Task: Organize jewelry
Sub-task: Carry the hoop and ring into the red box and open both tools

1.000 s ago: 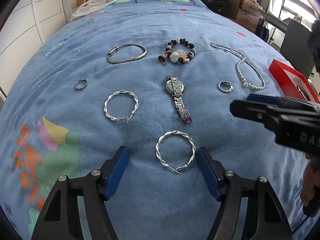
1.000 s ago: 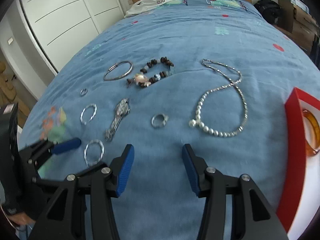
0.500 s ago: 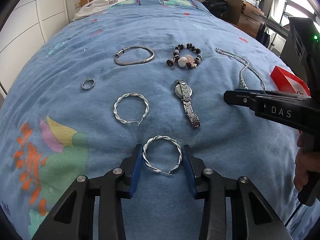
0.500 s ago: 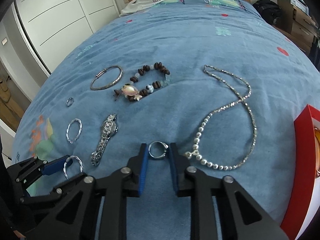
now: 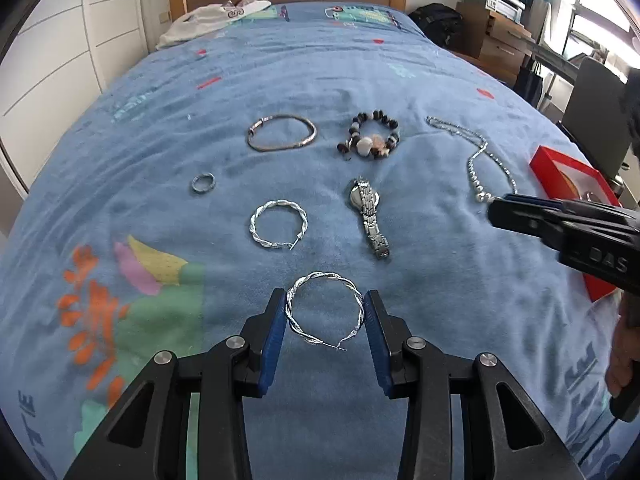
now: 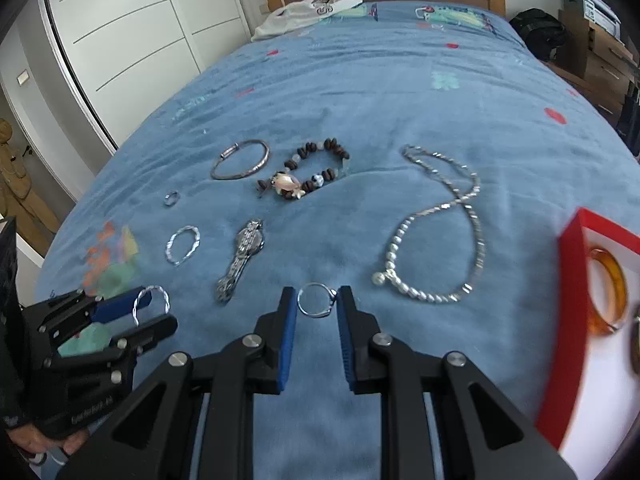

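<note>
Jewelry lies spread on a blue bedspread. My left gripper (image 5: 325, 312) is shut on a twisted silver hoop earring (image 5: 325, 314), held just above the cover; it also shows in the right wrist view (image 6: 150, 302). My right gripper (image 6: 318, 300) is shut on a small silver ring (image 6: 316, 300). On the bed lie a second twisted hoop (image 5: 279, 230), a silver watch (image 5: 369, 216), a small ring (image 5: 202, 182), a silver bangle (image 5: 281, 137), a beaded bracelet (image 5: 370, 135) and a pearl necklace (image 6: 440, 232).
A red-rimmed box (image 6: 568, 320) with a white inside stands at the right bed edge and holds an amber bangle (image 6: 608, 292). White clothing (image 5: 208, 20) lies by the wooden headboard. White wardrobe doors (image 6: 132, 40) are to the left, shelves and a chair to the right.
Both grippers went from wide open to closed: the left on the near hoop earring, the right on the small ring. Both pieces have lifted slightly off the cover.
</note>
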